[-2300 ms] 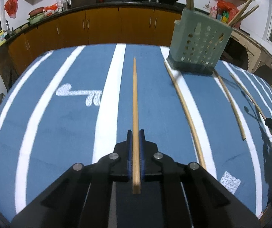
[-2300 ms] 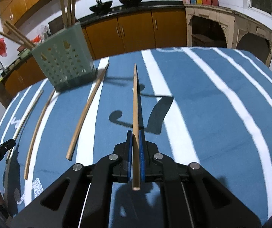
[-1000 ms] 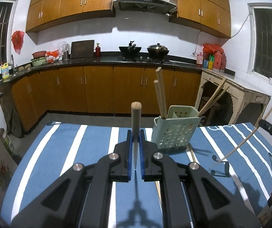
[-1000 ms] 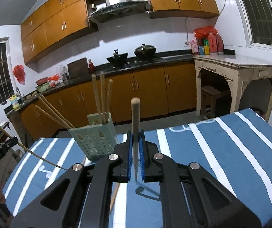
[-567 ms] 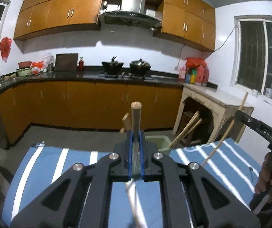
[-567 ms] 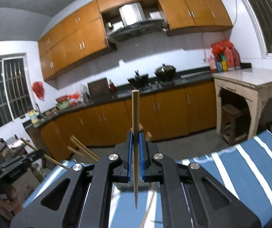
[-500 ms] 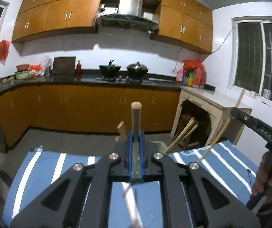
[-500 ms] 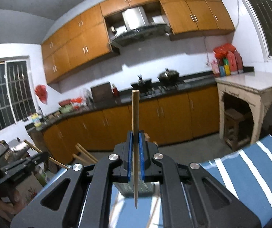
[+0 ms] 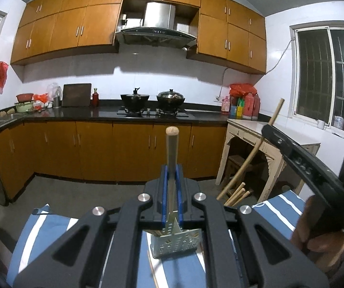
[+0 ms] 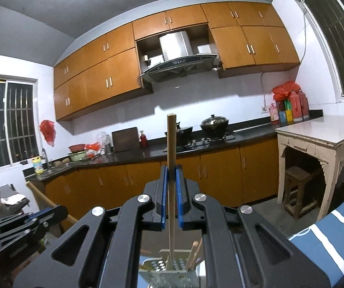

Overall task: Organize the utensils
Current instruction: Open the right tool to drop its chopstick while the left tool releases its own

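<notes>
Okay, left wrist view first. The left gripper [image 9: 171, 192] has its blue pads pressed together on one chopstick [image 9: 171, 158], which stands upright w/ its round top above the pads. Its lower end drops behind the gripper body, so can't tell exactly where the tip sits; it's over the holder [image 9: 174, 242]. The holder, pale green w/ holes, is mostly hidden by the gripper frame; it stands on the striped blue cloth [image 9: 42, 230]. Three or so stick ends [image 9: 238, 195] poke out to the right of the frame, count not sure. One more loose stick [image 9: 153, 273] on the cloth at the bottom, cut off by the frame edge. At right, the right gripper [image 9: 267, 129] comes in tilted, pinching a second chopstick [image 9: 253, 153] that slants down toward the holder; a hand [image 9: 316, 237] grips its handle, blurry, partly out of frame.

Now right wrist view. The right gripper [image 10: 171, 192] points about level, pads squeezed on that one chopstick [image 10: 171, 168], upright, tip going down into the holder [image 10: 169, 271], only the top rim & some holes visible. Two other stick tops [image 10: 194, 254] lean inside it. Far left, the left gripper [image 10: 52, 212] is seen side-on, low; its stick [image 10: 37, 196] is hard to make out against the cabinets. A corner of the cloth [image 10: 328, 237] shows at right.
</notes>
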{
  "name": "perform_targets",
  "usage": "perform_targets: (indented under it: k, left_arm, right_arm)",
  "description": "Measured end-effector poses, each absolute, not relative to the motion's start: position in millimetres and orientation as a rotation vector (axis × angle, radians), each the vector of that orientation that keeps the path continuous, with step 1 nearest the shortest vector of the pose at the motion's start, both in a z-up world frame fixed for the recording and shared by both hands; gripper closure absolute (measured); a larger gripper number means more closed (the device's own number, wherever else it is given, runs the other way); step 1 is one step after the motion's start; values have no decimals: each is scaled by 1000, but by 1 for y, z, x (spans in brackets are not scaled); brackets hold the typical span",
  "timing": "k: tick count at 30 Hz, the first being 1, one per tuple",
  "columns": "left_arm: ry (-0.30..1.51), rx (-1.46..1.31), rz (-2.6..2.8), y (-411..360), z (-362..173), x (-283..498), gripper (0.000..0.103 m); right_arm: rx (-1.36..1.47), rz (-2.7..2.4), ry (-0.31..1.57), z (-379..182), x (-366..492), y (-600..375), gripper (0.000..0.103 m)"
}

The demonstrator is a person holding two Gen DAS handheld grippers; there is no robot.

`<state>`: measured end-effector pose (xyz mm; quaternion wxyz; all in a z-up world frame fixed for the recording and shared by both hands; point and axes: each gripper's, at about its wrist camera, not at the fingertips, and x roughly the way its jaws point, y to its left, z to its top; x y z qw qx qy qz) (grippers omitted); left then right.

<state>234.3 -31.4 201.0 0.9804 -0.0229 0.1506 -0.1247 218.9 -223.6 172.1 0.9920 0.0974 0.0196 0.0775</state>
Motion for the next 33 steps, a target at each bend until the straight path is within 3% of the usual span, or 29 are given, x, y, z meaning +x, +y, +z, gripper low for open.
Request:
perform_targets:
  k: [17, 20, 22, 33]
  left_arm:
    - [488, -54, -241, -30, 136, 291, 95]
    - [499, -60, -224, -27, 130, 292, 95]
    - [492, -59, -217, -25, 130, 288, 94]
    - [405, -89, -184, -8, 150, 235, 80]
  right_arm:
    - [173, 133, 216, 123, 257, -211, 95]
    - [174, 130, 219, 125, 252, -216, 89]
    - [181, 125, 216, 126, 244, -222, 84]
    - [212, 96, 253, 116, 194, -255, 78]
